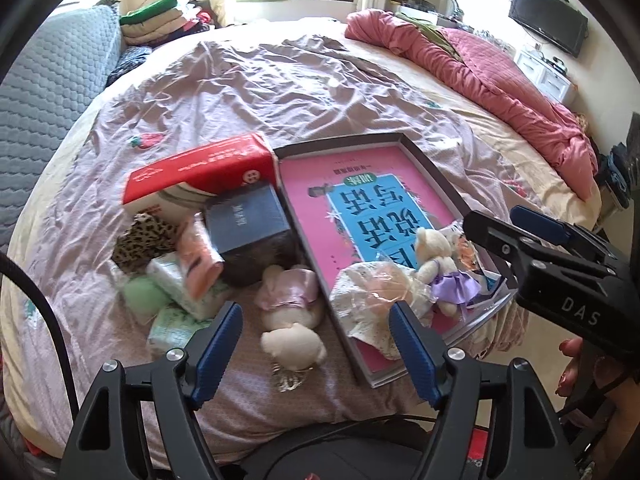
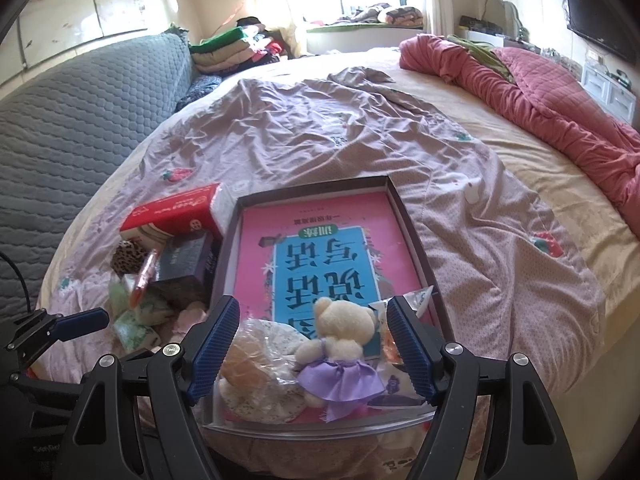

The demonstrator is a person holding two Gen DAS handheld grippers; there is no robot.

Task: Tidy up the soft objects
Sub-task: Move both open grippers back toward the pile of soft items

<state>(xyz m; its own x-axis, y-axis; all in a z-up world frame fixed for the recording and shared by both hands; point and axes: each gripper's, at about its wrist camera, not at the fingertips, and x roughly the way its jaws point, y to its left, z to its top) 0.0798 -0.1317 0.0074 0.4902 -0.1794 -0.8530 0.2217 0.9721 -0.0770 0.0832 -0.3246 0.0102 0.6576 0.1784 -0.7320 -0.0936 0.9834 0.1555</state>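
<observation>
Left wrist view: left gripper [image 1: 316, 354], jaws wide and empty, hovers over a pink-dressed plush doll [image 1: 290, 316] lying face-down on the wrinkled mauve bedsheet [image 1: 280, 92] beside the shallow box [image 1: 434, 168].

Right wrist view: right gripper [image 2: 312, 346], jaws wide, straddles a cream bear in a purple dress [image 2: 340, 354] at the box's near edge; the box's far end is open.
</observation>
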